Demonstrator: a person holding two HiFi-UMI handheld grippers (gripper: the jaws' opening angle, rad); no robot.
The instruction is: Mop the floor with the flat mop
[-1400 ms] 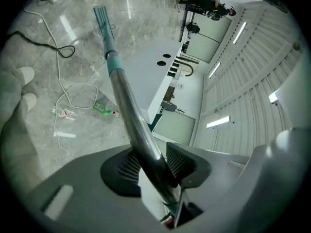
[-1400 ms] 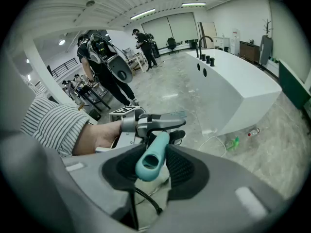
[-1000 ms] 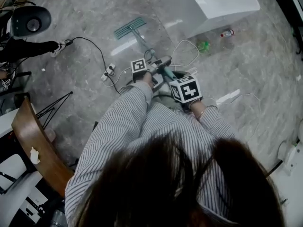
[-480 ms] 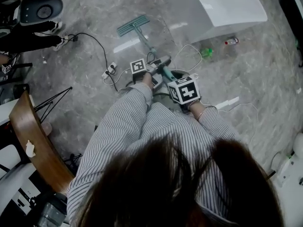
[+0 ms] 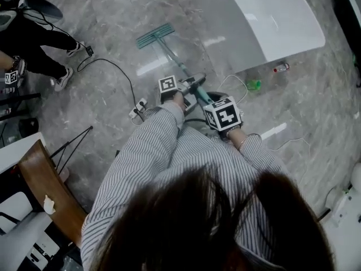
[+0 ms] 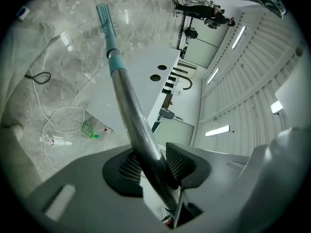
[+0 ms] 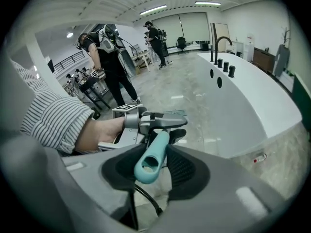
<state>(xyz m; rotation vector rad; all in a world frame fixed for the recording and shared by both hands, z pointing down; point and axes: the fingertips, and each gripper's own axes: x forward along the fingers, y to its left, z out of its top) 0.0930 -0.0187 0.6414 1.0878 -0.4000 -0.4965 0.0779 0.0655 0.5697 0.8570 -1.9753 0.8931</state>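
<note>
No words, numbers or brand names can be read anywhere, only black-and-white square code patterns on the left marker cube (image 5: 167,84) and the right marker cube (image 5: 224,115)

place: open lab hall | strip lights (image 7: 154,9) glowing overhead | cables (image 5: 111,61) trailing over marble floor (image 5: 101,123) | people (image 7: 109,52) standing around further off
</note>
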